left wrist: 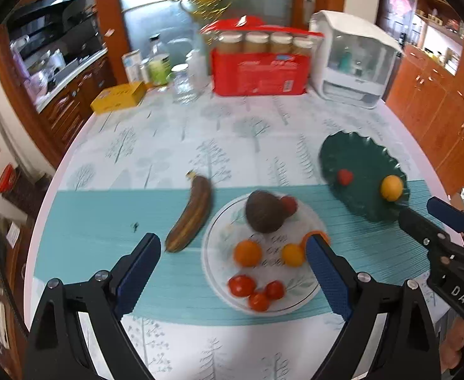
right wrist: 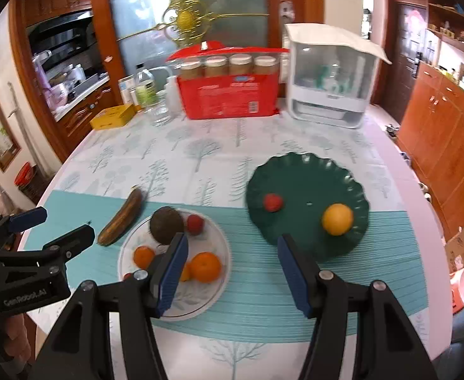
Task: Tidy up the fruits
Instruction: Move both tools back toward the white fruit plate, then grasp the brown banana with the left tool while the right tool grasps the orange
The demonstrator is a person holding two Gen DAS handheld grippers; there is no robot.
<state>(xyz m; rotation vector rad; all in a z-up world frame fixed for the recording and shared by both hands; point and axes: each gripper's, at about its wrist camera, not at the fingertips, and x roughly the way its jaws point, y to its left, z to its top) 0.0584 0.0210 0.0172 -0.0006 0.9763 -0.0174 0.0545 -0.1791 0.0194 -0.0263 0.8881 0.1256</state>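
A white floral plate (left wrist: 308, 288) (right wrist: 213, 294) holds a dark avocado (left wrist: 263, 211) (right wrist: 166, 224), oranges (left wrist: 247, 253) (right wrist: 205, 266), a red strawberry (left wrist: 289, 205) (right wrist: 196, 224) and small tomatoes (left wrist: 241, 285). A green scalloped plate (left wrist: 361, 158) (right wrist: 304, 177) holds a red fruit (left wrist: 344, 176) (right wrist: 273, 202) and an orange (left wrist: 391, 187) (right wrist: 337, 219). A brown overripe banana (left wrist: 190, 218) (right wrist: 122, 221) lies left of the white plate. My left gripper (left wrist: 233, 251) is open and empty above the white plate. My right gripper (right wrist: 232, 253) is open and empty between the plates.
Both plates rest on a teal placemat (left wrist: 105, 240) (right wrist: 257, 285) on a tree-print tablecloth. At the table's back stand a red box with jars (left wrist: 260, 72) (right wrist: 228, 98), a white appliance (left wrist: 352, 60) (right wrist: 330, 79), bottles (left wrist: 159, 63) and a yellow box (left wrist: 118, 97) (right wrist: 113, 116).
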